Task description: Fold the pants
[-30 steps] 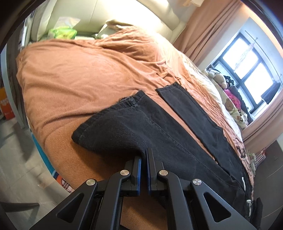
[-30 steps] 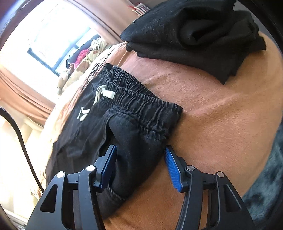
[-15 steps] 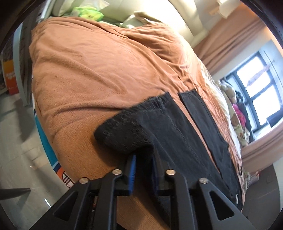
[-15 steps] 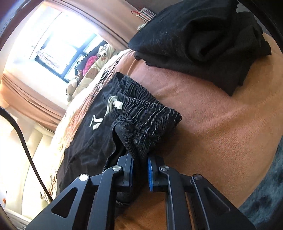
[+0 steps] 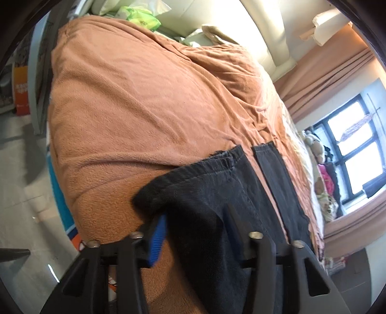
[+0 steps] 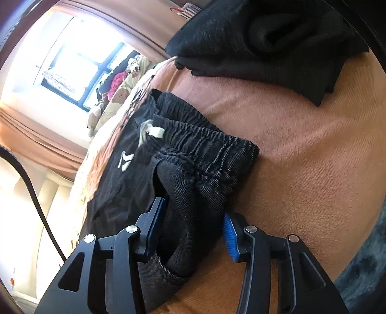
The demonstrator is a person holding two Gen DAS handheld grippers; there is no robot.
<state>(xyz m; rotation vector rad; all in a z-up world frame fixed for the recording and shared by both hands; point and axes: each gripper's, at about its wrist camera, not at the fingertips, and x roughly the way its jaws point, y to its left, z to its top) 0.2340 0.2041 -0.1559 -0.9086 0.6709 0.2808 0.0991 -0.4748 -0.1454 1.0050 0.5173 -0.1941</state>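
Black pants lie lengthwise on an orange-brown bedspread. In the left wrist view the near leg's cuff end [image 5: 193, 183] is bunched between the fingers of my left gripper [image 5: 200, 231], whose jaws stand open around the cloth; the far leg [image 5: 277, 174] lies flat beside it. In the right wrist view the gathered elastic waistband [image 6: 207, 147] with a white drawstring [image 6: 152, 131] sits between the open fingers of my right gripper [image 6: 193, 224]; the cloth fills the gap, loose.
A pile of folded black clothes [image 6: 265, 38] lies on the bedspread [image 6: 313, 169] beyond the waistband. Pillows and a green bag [image 5: 142, 17] sit at the headboard. Stuffed toys [image 5: 323, 169] line the window side. The bed edge and floor [image 5: 21, 193] are at left.
Both grippers were shut on the pants half a second ago and have since opened. The cuff and the waistband now rest loose between the spread fingers.
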